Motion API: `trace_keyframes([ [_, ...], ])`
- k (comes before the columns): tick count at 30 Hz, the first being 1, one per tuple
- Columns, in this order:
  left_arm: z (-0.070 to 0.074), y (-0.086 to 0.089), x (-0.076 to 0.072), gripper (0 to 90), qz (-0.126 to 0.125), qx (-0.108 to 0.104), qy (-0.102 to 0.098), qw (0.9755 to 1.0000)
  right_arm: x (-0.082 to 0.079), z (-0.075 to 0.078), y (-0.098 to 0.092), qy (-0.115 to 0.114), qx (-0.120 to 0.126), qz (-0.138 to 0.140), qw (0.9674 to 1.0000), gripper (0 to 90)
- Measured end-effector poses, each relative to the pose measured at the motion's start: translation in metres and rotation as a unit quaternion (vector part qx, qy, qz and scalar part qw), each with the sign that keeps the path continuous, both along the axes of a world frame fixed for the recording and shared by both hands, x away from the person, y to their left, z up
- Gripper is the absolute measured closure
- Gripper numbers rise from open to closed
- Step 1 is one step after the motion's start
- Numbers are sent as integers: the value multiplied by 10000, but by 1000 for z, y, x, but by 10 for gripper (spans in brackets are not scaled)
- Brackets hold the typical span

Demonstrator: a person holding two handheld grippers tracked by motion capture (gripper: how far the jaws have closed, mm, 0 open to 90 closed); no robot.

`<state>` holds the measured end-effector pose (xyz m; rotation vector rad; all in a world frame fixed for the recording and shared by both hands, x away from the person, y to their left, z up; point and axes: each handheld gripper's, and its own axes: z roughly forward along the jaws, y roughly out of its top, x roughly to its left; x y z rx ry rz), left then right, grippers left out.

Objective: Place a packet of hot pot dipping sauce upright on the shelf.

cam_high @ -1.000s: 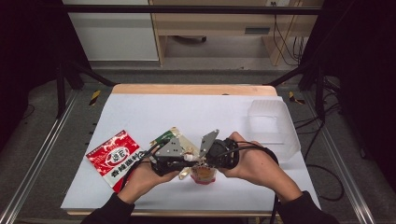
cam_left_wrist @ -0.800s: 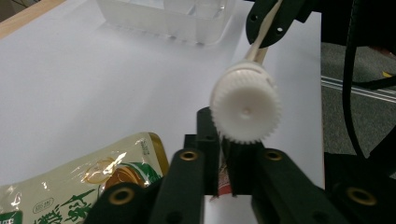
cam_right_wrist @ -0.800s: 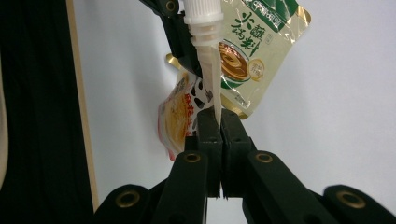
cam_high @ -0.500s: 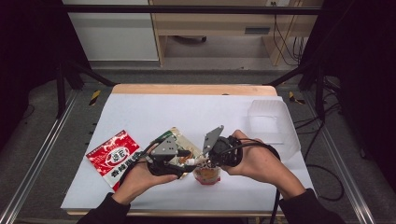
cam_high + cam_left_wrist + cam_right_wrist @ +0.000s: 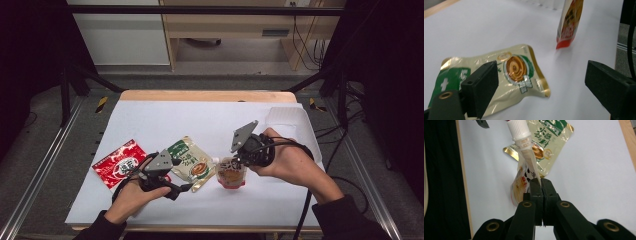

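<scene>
Right hand-held gripper (image 5: 540, 182) is clenched on the top edge of the small orange-red spouted pouch w/ white screw cap (image 5: 231, 172), held upright near the bench (image 5: 150, 112) middle. Left hand-held gripper (image 5: 541, 82) jaws have just been opening, nothing btwn them, over the flat green-and-gold foil sachet (image 5: 506, 72). Red snack packet (image 5: 119, 164) lies far left.

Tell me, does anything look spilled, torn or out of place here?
Nothing spilled or torn. The spouted pouch hangs pinched in the right gripper, cap still on; the green pouch and red packet lie flat.

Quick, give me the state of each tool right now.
Left tool: open, jaws have just been opening, nothing between them.
Right tool: shut on the spouted pouch.
</scene>
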<state>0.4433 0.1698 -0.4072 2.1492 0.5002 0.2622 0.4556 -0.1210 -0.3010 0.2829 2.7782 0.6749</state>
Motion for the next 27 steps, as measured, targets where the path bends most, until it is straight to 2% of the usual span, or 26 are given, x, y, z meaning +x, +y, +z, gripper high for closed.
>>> trace_keyframes([
  [7,-7,30,0,91,494,-181,-12,9986,10,15,-12,-182,65,-64,9998,895],
  [8,-7,38,1,91,643,-252,-1,9976,10,18,-14,-204,69,-79,9997,895],
  [9,-7,38,1,90,643,-252,-1,9976,10,18,-14,-204,69,-79,9997,895],
  [12,-8,50,4,91,850,-324,17,9958,15,27,-18,-288,106,-114,9995,894],
  [15,-9,59,2,91,922,-348,11,9951,19,33,-22,-334,78,-139,9993,895],
  [18,-12,67,0,91,984,-276,-1,9948,21,39,-26,-380,158,-170,9990,895],
  [22,-16,73,-4,91,1060,-212,-46,9941,23,45,-30,-433,86,-172,9989,895],
  [25,-17,77,-9,86,1082,-162,-132,9939,24,49,-35,-464,106,-177,9987,895],
  [27,-18,79,-11,87,1160,-218,-204,9928,24,51,-40,-488,139,-175,9986,895],
])
